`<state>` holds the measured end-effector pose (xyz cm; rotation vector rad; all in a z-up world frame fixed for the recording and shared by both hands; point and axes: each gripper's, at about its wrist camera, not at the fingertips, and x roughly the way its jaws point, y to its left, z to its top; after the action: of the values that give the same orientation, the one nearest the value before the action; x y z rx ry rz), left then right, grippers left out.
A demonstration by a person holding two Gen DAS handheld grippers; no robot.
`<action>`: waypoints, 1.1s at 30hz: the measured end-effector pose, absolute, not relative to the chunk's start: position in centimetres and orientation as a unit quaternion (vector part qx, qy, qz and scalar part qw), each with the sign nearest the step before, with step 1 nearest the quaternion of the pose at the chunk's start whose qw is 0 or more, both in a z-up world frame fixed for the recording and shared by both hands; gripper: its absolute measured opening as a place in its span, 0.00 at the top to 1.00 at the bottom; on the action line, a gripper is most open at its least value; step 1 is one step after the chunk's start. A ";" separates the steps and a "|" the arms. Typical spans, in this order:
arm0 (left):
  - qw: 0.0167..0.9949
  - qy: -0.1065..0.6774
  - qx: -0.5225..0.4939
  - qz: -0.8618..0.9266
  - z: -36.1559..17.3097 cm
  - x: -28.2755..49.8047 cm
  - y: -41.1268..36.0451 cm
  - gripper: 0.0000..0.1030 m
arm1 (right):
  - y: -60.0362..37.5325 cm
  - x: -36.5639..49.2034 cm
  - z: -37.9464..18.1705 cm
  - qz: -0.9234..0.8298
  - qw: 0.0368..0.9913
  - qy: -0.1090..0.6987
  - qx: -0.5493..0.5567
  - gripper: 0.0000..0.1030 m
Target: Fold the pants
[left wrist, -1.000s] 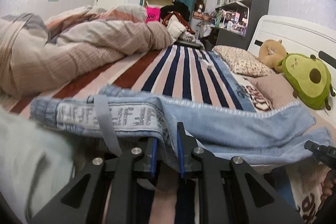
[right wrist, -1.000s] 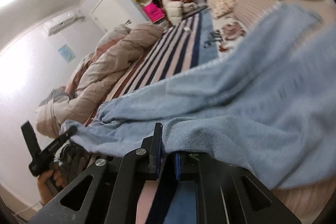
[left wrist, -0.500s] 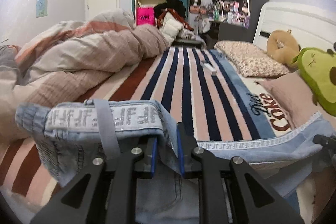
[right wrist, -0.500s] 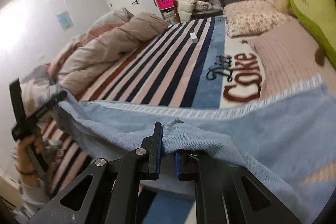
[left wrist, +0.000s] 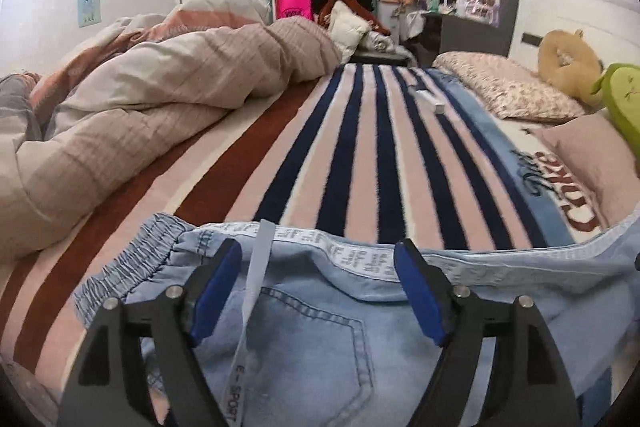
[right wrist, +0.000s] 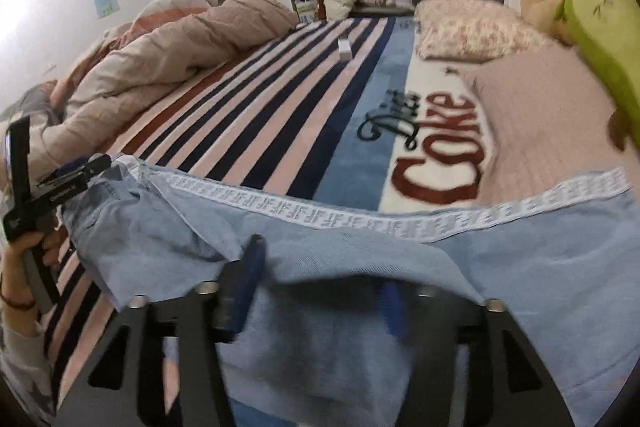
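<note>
Light blue denim pants (left wrist: 320, 347) lie flat across the near end of the striped blanket (left wrist: 360, 155), waistband and back pocket facing up. My left gripper (left wrist: 318, 287) is over the waistband with its jaws opening wide; the blue pads (left wrist: 216, 287) stand clear of the cloth on both sides. In the right wrist view the pants (right wrist: 520, 259) stretch along the bed with a white lettered side stripe. My right gripper (right wrist: 316, 295) is also opening, a loose fold of denim draped between and partly over its fingers. The left gripper (right wrist: 60, 183) shows at the far left, held by a hand.
A crumpled beige duvet (left wrist: 140, 99) fills the left side of the bed. Pillows (left wrist: 504, 91), a brown plush (left wrist: 564, 59) and a green avocado plush (right wrist: 600, 39) lie at the right by the headboard. A small white box (left wrist: 430, 101) rests on the blanket.
Both grippers carried the pants forward and laid them on the blanket. Both sets of jaws, shut on denim before, now stand apart and the cloth lies loose.
</note>
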<state>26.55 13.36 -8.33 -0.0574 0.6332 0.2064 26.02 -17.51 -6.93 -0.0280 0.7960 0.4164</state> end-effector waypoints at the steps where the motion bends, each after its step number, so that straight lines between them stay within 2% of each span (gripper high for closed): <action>1: 0.945 0.310 -0.030 0.095 -8.3 26.3 13.2 0.27 | -17.9 25.3 -6.1 0.193 0.904 0.381 -0.025 0.31; 2: 0.946 0.311 -0.030 0.087 -8.3 26.1 13.0 0.27 | -18.1 24.7 -5.5 0.186 0.907 0.375 -0.037 0.26; 8: 0.945 0.318 -0.020 0.073 -9.0 25.2 12.1 0.27 | -20.0 21.3 -3.3 0.126 0.900 0.389 -0.151 0.23; 14: 0.944 0.322 -0.022 0.065 -9.5 24.7 12.0 0.27 | -21.4 18.7 -5.8 0.097 0.864 0.445 -0.216 0.23; 17: 0.944 0.324 -0.025 0.058 -9.7 24.7 11.9 0.27 | -21.1 17.3 -7.3 0.075 0.856 0.439 -0.262 0.26; 19: 0.944 0.325 -0.025 0.058 -9.8 24.7 11.8 0.27 | -21.3 16.8 -8.0 0.034 0.856 0.418 -0.303 0.37; 21: 0.943 0.325 -0.022 0.060 -9.9 24.8 11.8 0.27 | -21.7 16.7 -7.6 0.023 0.861 0.404 -0.308 0.73; 23: 0.943 0.325 -0.022 0.063 -10.1 24.7 11.8 0.27 | -22.3 17.3 -6.3 0.027 0.874 0.396 -0.282 0.89; 28: 0.942 0.328 -0.022 0.070 -10.4 24.8 12.0 0.27 | -23.3 20.3 -3.4 0.032 0.893 0.383 -0.234 0.94; 31: 0.940 0.332 -0.020 0.076 -10.7 25.0 12.3 0.27 | -24.4 23.1 -1.8 0.072 0.889 0.420 -0.169 0.94; 33: 0.939 0.335 -0.021 0.080 -10.8 25.1 12.5 0.27 | -24.9 24.2 -1.5 0.063 0.887 0.424 -0.169 0.94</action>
<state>25.13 12.47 -10.83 -0.0419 0.6840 0.1638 24.23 -24.92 -1.48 -0.3515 0.8819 0.1315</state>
